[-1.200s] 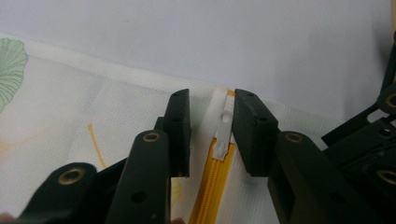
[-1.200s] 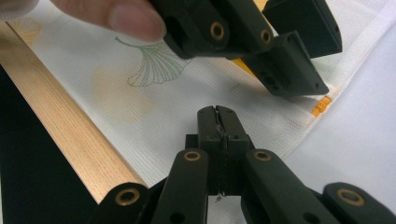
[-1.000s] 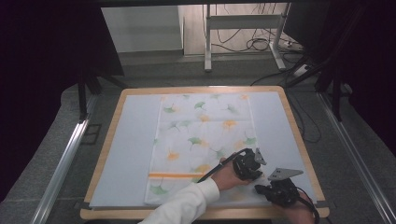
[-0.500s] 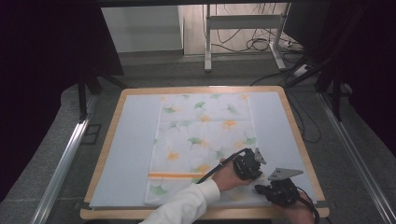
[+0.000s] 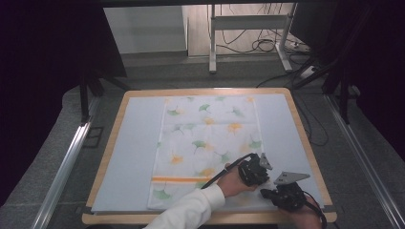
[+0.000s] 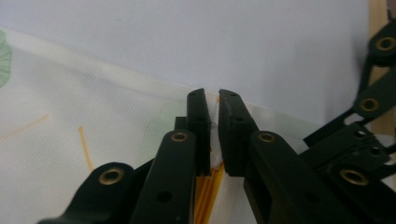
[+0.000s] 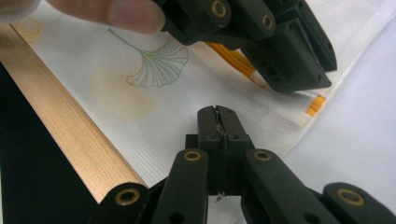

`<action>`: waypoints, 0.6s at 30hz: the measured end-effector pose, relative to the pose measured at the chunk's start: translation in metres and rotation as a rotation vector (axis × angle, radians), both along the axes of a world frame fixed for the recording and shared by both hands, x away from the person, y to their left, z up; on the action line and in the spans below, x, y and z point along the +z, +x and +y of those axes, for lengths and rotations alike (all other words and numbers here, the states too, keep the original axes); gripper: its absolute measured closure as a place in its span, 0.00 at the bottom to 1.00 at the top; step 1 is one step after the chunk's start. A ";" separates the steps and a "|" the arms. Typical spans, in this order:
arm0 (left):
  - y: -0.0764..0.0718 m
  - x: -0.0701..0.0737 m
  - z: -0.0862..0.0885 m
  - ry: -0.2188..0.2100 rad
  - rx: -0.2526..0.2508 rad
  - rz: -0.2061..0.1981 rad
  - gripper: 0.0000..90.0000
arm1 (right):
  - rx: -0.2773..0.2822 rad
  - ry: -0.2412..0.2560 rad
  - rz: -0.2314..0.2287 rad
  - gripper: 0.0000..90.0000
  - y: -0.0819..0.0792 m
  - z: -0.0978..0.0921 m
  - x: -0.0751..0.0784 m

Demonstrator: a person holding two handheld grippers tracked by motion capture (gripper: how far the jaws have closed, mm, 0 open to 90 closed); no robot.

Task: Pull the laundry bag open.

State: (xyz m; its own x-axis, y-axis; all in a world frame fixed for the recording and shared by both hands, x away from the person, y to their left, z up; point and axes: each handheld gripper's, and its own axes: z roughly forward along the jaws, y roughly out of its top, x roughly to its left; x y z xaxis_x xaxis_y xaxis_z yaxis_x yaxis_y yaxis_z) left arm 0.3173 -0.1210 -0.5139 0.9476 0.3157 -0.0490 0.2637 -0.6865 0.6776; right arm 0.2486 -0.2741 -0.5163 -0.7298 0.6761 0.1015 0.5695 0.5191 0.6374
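The left gripper (image 6: 212,135) and right gripper (image 7: 217,128) each pinch the cloth (image 5: 205,143) at its near right edge; lift evenly.

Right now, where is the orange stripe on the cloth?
In the high view, the orange stripe crosses the leaf-printed cloth near its front edge, running toward the left claw at the cloth's right side.

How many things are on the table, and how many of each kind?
Cloth with ginkgo leaf print: 1
Pale blue mat under the cloth: 1
Hand-held grippers: 2, the left gripper and the right gripper, both at the cloth's near right corner
Total: 4
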 end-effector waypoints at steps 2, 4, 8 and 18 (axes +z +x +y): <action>-0.002 0.001 -0.001 0.017 -0.015 -0.016 1.00 | 0.001 0.000 0.000 0.99 0.000 0.000 0.000; -0.002 0.000 -0.001 0.017 -0.016 -0.016 1.00 | 0.001 0.000 0.001 0.99 0.000 0.000 0.000; -0.002 0.000 -0.002 0.022 -0.020 -0.025 0.98 | 0.001 0.000 0.001 0.99 0.000 0.000 0.000; -0.003 -0.001 -0.003 0.051 -0.045 -0.047 0.98 | -0.001 0.001 0.003 0.99 0.000 0.000 0.000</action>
State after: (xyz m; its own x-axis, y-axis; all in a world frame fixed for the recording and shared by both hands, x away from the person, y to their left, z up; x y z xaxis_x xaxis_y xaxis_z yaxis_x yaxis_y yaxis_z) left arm 0.3138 -0.1244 -0.5151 0.9618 0.2734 0.0108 0.2005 -0.7310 0.6522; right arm 0.2487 -0.2738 -0.5164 -0.7286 0.6770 0.1043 0.5721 0.5177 0.6362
